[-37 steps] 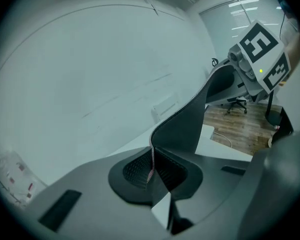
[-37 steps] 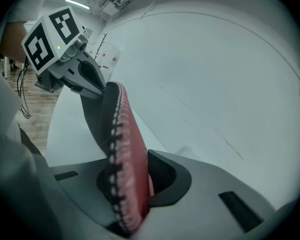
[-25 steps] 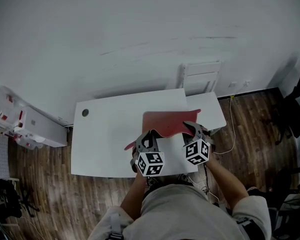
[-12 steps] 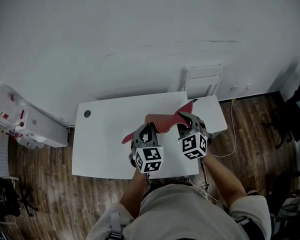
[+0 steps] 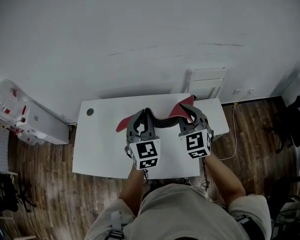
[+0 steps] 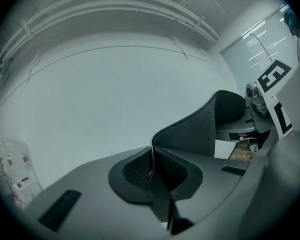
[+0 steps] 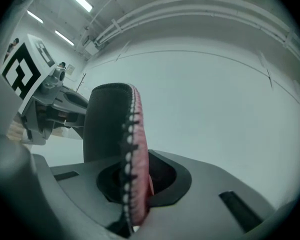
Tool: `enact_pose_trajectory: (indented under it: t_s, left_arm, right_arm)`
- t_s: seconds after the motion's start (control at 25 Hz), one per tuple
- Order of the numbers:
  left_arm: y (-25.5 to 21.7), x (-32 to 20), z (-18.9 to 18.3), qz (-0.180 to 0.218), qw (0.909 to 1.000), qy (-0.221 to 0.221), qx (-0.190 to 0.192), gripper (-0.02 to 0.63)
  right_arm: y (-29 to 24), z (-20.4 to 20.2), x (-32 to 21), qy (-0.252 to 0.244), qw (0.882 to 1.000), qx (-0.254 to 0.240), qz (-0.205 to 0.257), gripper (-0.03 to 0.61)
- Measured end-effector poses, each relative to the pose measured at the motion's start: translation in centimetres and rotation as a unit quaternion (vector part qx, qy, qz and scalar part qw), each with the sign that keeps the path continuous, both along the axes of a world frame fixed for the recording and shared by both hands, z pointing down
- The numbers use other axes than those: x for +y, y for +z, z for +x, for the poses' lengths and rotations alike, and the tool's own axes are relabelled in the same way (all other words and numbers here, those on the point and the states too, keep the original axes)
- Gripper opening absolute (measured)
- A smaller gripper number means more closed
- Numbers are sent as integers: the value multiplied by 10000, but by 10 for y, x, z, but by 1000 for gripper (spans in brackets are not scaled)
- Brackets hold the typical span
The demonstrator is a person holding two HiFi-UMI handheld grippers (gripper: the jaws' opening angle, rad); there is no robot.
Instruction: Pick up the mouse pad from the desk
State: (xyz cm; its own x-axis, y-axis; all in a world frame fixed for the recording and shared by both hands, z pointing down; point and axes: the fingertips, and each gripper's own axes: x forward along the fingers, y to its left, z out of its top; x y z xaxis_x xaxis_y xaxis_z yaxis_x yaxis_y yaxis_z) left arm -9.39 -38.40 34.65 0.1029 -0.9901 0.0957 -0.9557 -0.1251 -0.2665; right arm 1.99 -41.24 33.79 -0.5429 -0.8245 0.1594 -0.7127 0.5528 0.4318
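Observation:
The mouse pad [image 5: 165, 119], red on top and black underneath, hangs above the white desk [image 5: 102, 144] and sags in the middle between the two grippers. My left gripper [image 5: 140, 126] is shut on its left edge, my right gripper [image 5: 191, 115] on its right edge. In the left gripper view the pad's black underside [image 6: 202, 129] curves up and away from the shut left gripper [image 6: 152, 168]. In the right gripper view the stitched red edge of the pad [image 7: 133, 134] stands upright, pinched in the right gripper [image 7: 135, 186].
The desk has a round cable hole [image 5: 90, 112] at its back left. A white chair [image 5: 206, 81] and a smaller white table [image 5: 213, 115] stand at the back right. A clear plastic box [image 5: 17, 115] sits on the floor left, a black chair [image 5: 294, 115] far right.
Both grippers have risen together with the mouse pad. The pad has come off the desk and now hangs between them, drooping more in the middle.

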Motion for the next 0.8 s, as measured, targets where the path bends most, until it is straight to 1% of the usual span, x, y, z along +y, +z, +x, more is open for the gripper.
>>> enact_pose_trajectory:
  t_s: [0.16,0.28,0.48,0.68,0.8]
  left_arm:
    - [-45,14,0,515,9985,156,-106,28]
    - [-66,23,7,718,9969,318,26,28]
    - [-82,34,13,902,9948,458,102,29]
    - [-88,39,6,979,9943,375,171,29]
    - [-92,39,3,1016,9943,273,174,29]
  right_arm:
    - [-38,-10,13,-144,9985,-459,277,51]
    - [-63,-10,22,-204,9959,-742,485,51]
    - [-81,-10,31,-206,9941,-900,570,51]
    - [-83,-7,35,-127,9932,-1026,535,51]
    - [-82,-3,35,-95,9939,-990,479,51]
